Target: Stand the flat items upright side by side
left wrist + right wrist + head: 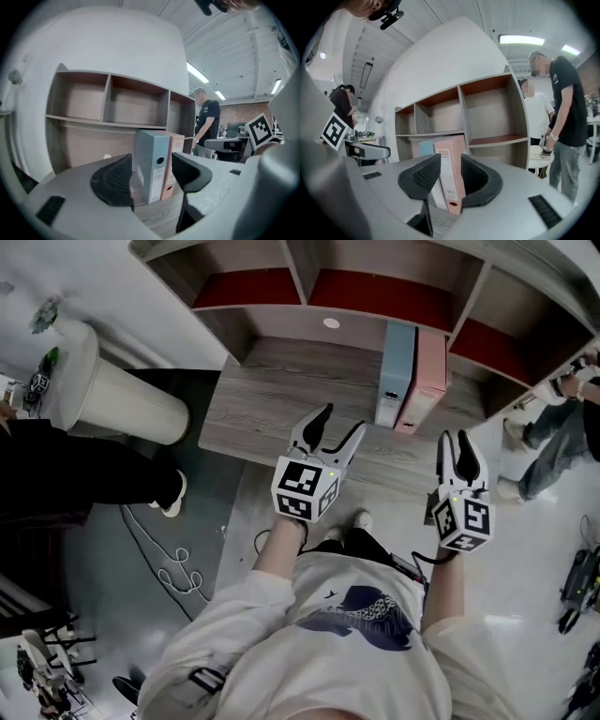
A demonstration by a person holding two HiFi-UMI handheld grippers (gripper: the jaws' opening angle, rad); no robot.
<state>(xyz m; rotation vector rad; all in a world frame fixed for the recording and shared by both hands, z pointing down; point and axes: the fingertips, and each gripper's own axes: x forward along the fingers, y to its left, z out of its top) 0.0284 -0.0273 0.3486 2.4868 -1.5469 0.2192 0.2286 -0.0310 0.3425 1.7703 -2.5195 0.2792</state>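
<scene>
Left tongs gape wide, right tongs narrowly, both empty, binders upright beyond.

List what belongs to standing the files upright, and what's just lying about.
Job: blue file box; pink file box; desk; left gripper; right gripper.
Lying about: white cylinder; floor cables; shelf unit.

Ahead of the left gripper stands a wooden desk with cubbyhole shelves; glossy grey floor below it, strip lights overhead
</scene>
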